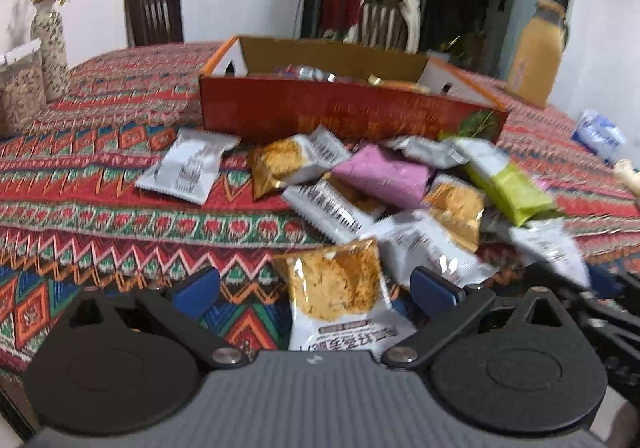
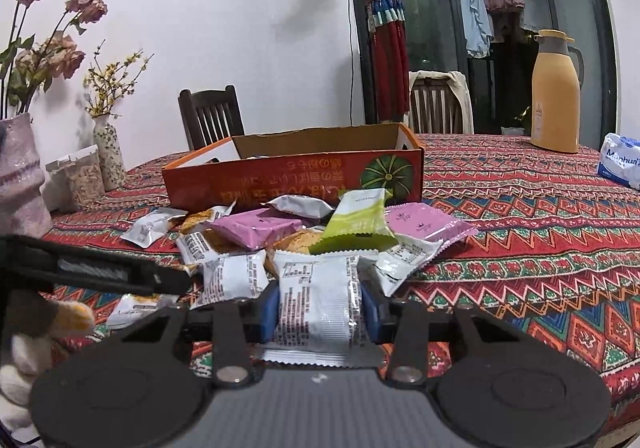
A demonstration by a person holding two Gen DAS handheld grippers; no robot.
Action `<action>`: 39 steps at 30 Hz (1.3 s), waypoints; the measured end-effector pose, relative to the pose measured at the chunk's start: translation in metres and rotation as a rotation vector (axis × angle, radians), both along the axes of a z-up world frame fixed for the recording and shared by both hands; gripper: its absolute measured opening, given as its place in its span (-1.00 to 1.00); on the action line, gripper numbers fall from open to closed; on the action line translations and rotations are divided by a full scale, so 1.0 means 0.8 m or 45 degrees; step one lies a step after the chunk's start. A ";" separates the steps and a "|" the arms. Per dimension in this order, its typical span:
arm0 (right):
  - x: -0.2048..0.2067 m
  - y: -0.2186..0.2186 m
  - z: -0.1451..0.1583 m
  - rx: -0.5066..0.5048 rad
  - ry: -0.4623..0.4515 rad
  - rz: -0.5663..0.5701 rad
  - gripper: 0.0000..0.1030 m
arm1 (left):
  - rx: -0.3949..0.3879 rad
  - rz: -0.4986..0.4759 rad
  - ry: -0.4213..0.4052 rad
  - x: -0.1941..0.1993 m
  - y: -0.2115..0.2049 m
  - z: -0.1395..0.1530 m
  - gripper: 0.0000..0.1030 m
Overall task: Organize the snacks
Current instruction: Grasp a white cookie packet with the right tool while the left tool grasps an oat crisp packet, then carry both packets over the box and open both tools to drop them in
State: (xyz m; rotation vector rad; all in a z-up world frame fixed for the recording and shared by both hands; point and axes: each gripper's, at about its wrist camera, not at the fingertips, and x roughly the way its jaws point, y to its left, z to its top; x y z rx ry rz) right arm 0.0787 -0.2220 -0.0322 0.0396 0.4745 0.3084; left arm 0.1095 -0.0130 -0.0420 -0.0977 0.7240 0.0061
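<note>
A pile of snack packets lies on the patterned tablecloth in front of an open red cardboard box (image 1: 344, 112) (image 2: 280, 178) that holds a few snacks. My left gripper (image 1: 316, 290) is open, its blue pads on either side of a yellow-and-white cracker packet (image 1: 340, 296) without touching it. My right gripper (image 2: 319, 310) is shut on a white packet (image 2: 318, 300), print side up, at the near edge of the pile. Pink packets (image 2: 256, 226) (image 1: 384, 174) and a green packet (image 2: 356, 220) (image 1: 508, 184) lie in the pile.
A yellow thermos (image 2: 556, 96) and a blue-white tissue pack (image 2: 622, 164) stand at the right. Vases (image 2: 108, 152) and a clear jar (image 2: 80, 176) stand at the left. Chairs stand behind the table. The left gripper's arm (image 2: 96, 268) crosses the right wrist view's lower left.
</note>
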 end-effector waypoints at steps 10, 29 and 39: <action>-0.001 -0.006 -0.008 0.024 0.022 0.009 -0.21 | 0.064 0.024 -0.014 -0.002 -0.007 -0.003 0.57; -0.011 -0.009 0.012 0.015 -0.051 -0.007 -0.21 | 0.065 -0.057 -0.140 -0.022 -0.007 0.025 -0.11; -0.002 -0.009 0.043 0.002 -0.164 -0.033 -0.21 | 0.061 -0.074 -0.295 -0.015 -0.007 0.066 -0.11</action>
